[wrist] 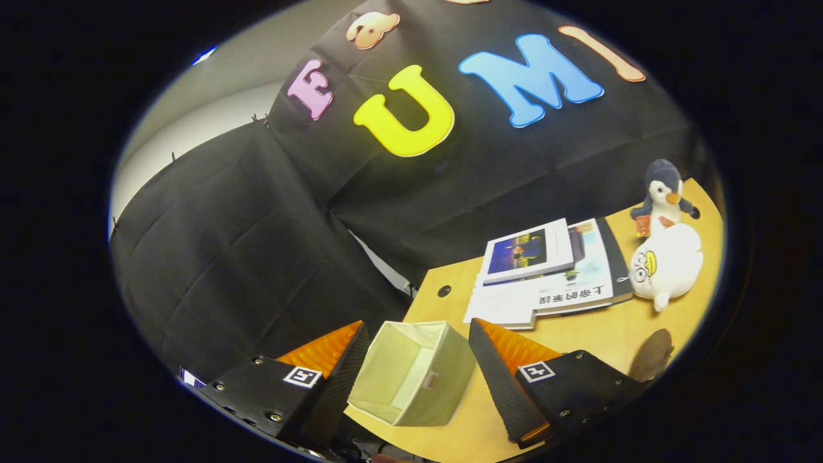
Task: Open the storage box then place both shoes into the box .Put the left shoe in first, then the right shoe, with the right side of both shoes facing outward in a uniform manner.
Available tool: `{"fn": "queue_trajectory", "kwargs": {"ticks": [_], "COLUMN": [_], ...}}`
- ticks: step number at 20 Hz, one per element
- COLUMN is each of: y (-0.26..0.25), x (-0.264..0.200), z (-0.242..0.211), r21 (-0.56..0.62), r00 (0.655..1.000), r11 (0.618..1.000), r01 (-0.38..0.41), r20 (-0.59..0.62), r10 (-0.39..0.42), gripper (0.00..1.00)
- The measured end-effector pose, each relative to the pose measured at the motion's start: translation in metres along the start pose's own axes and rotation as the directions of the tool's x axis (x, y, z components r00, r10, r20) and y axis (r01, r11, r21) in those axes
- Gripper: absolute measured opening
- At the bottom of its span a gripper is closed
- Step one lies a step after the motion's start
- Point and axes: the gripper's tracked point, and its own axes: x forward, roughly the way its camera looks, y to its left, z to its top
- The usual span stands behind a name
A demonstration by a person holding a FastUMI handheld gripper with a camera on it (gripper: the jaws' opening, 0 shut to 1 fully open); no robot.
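Spread tongs [418, 360] framing open storage box [411, 376].

Your claw [418, 360] hangs tilted in mid-air, its two fingers [508, 379] spread wide apart, gripping nothing.

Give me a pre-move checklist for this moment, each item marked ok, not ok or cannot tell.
1. Storage box open: ok, its top is open and the pale inside shows bare.
2. Tongs free: ok, fingers spread wide, the box seen between them, nothing gripped.
3. Box on the table: ok, though it sits near the table's edge.
4. Shoes located: cannot tell.
5. Clutter away from the box: ok, the books, white plush and penguin plush lie beyond it, apart from it.
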Motion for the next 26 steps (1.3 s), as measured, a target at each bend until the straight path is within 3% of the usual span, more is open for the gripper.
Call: {"fn": "queue_trajectory", "kwargs": {"ticks": [5,14,22,26], "y": [-0.053,-0.113,-0.153,-0.167], "x": [-0.030,-0.058,-0.048,-0.043], "z": [-0.021,-0.071,-0.140,-0.172], "r21": [-0.059,-0.041,-0.020,-0.063], "r00": [0.994,0.970,0.919,0.883], "r11": [0.992,0.977,0.961,0.952], "r01": [0.108,0.211,0.275,0.301], "r20": [-0.023,-0.114,-0.289,-0.358], "r10": [-0.109,-0.214,-0.269,-0.303], "gripper": [0.95,0.95,0.96,0.96]}}
